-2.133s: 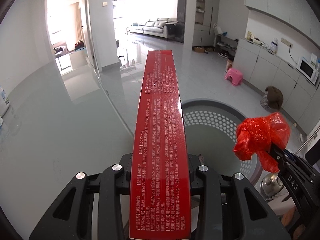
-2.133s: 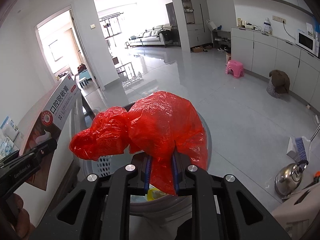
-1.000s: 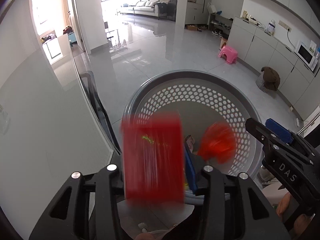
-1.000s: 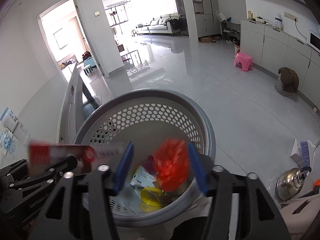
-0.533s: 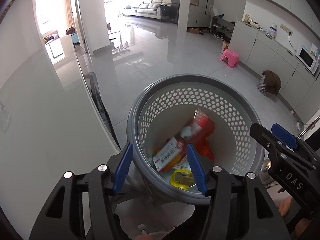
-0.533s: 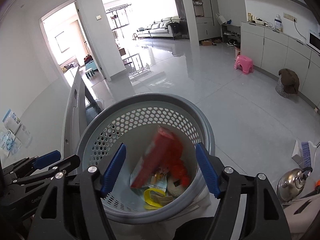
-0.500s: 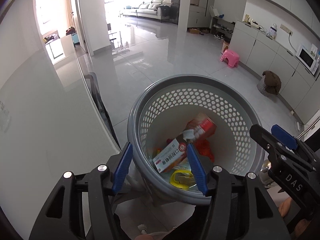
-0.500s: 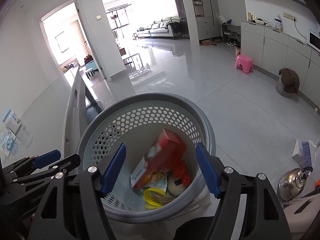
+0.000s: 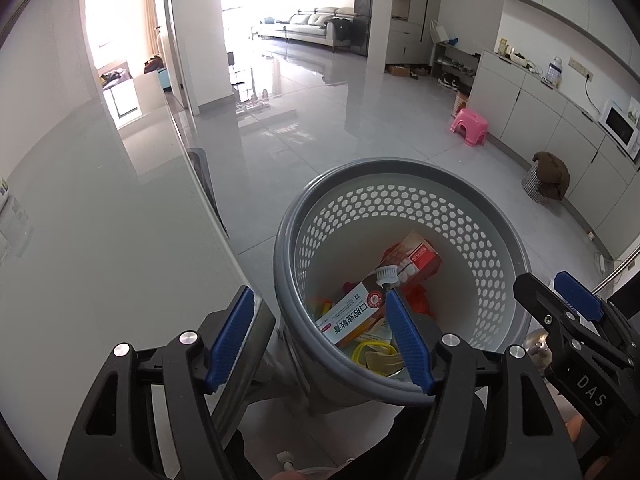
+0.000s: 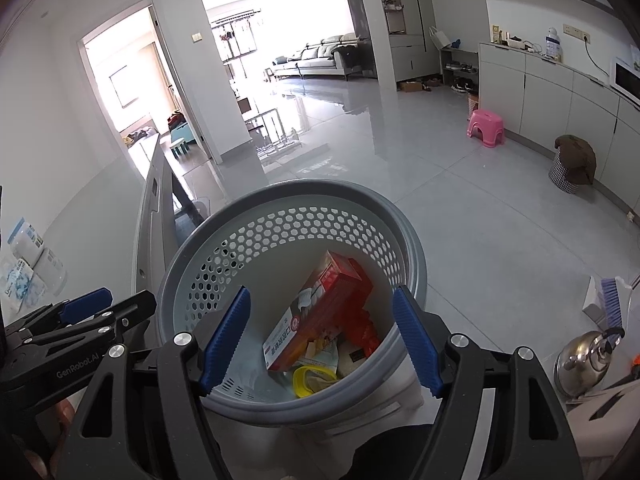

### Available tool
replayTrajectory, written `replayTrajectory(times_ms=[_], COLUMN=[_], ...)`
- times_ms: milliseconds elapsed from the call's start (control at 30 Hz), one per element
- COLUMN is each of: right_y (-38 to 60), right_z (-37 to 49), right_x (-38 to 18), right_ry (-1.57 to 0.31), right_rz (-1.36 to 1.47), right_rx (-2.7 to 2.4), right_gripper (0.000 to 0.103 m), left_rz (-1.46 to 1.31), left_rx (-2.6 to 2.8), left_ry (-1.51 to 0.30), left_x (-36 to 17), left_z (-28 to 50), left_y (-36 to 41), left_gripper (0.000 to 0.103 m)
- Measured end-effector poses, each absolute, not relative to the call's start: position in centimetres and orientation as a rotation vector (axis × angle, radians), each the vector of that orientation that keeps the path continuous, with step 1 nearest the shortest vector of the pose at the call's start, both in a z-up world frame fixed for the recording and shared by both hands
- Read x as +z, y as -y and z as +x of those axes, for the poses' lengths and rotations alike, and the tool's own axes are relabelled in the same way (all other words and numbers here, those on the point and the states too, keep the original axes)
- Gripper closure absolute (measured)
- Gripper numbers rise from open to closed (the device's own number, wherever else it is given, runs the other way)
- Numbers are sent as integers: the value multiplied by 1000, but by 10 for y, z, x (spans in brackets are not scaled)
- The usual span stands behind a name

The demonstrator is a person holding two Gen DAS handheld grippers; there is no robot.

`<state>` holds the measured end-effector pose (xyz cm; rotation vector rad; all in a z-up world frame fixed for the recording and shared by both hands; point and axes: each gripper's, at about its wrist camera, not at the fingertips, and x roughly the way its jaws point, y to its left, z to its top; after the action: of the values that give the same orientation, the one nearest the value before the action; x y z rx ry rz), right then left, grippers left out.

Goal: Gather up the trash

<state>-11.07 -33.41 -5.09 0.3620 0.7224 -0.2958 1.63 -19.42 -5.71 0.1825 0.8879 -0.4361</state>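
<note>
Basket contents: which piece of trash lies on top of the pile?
The long red-and-white toothpaste box, lying slanted across the grey basket. The red plastic bag and the yellow item sit lower, partly covered by it.

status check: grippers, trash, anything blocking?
Left gripper open, empty. Right gripper open, empty. Toothpaste box and red bag lie in the basket. Nothing in the way above the basket.
</note>
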Motion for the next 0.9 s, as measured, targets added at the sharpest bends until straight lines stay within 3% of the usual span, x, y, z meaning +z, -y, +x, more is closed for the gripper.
replayTrajectory(times_ms=[600, 900], right_y=[320, 316], right_z=[-114, -116], right_x=[-44, -41], right_ry=[-715, -710], right_rz=[348, 339], right_rx=[-274, -276], right_gripper=[29, 28], left_rz=[164, 157], left_rx=[-405, -394], left_ry=[-840, -826], left_x=[-44, -41], left_z=[10, 9], left_y=[176, 171], left_gripper=[16, 13])
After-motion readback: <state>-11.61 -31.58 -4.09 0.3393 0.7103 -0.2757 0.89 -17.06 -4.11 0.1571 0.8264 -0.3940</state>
